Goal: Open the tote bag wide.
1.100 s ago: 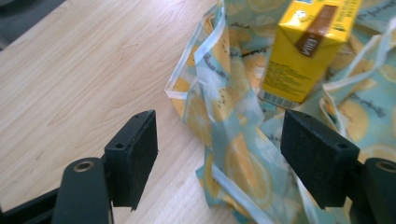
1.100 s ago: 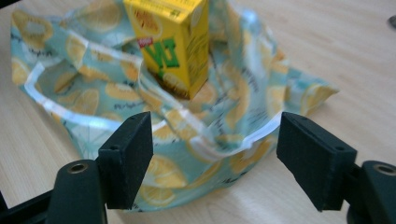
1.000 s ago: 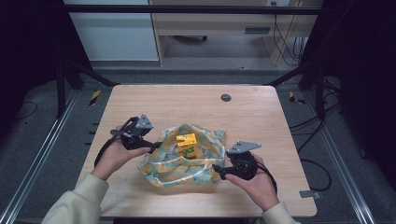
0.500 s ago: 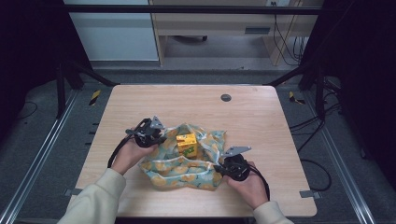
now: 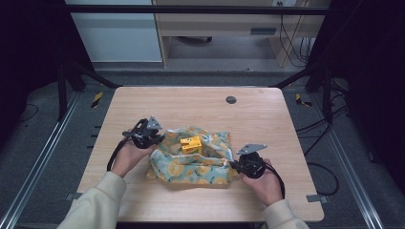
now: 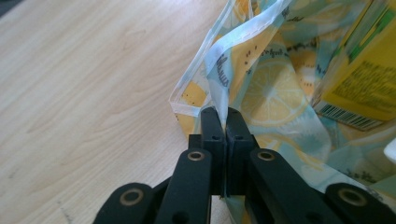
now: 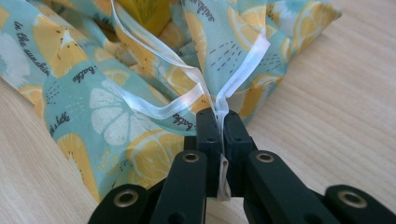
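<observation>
pinching cloth (image 6: 261, 88) hems, both jaws closed; barcode on carton (image 6: 359, 79)

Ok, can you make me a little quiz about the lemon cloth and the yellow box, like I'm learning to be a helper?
1. True or false: the left tool is shut on the edge of the lemon cloth.
2. Where is the yellow box? A) beside the cloth on bare wood B) on the cloth, between the two tools C) on the floor
3. Fill in: the right tool pinches the cloth by its white ____.

Key
1. True: its jaws are closed with the cloth's hem between them.
2. B
3. Hem, the white edging that runs into the closed jaws.
</observation>
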Demonstrator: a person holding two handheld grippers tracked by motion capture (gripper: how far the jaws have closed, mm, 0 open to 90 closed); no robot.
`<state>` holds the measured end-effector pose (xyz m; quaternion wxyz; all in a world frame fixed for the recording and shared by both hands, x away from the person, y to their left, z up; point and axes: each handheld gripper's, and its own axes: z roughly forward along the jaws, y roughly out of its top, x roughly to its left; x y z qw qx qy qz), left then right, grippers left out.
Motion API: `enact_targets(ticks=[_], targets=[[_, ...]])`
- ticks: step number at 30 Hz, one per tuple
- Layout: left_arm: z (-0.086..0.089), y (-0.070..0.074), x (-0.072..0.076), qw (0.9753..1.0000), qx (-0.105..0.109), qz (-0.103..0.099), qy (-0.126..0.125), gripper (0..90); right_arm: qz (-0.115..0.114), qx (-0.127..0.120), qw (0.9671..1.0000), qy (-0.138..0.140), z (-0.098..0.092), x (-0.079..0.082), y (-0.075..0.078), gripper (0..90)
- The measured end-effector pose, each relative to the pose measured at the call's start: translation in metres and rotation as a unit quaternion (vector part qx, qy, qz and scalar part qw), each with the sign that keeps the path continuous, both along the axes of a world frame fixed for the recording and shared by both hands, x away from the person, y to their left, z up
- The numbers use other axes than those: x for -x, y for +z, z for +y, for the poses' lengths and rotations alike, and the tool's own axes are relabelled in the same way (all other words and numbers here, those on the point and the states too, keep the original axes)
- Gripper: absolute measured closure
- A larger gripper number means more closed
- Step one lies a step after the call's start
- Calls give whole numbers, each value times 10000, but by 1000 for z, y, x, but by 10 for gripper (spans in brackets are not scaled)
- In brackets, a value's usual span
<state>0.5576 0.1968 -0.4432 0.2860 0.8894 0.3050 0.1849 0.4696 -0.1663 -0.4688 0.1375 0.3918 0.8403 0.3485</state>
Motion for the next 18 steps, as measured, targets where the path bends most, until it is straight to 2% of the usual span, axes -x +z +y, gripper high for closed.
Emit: enact_targets(ticks=[3, 7, 10, 18], targets=[[-1, -8, 0, 10000, -22, 14, 33, 894, 13, 63, 10000, 34, 1, 1, -2, 880], [0, -16, 1, 10000, 59, 25, 63, 896, 31, 61, 10000, 27, 0, 1, -4, 881], [3, -19, 4, 9999, 127, 0, 101, 898, 31, 80, 10000, 40, 0, 2, -7, 882], [6, -27, 5, 9997, 96, 16, 202, 898, 90, 229, 9997, 87, 3, 3, -10, 887]])
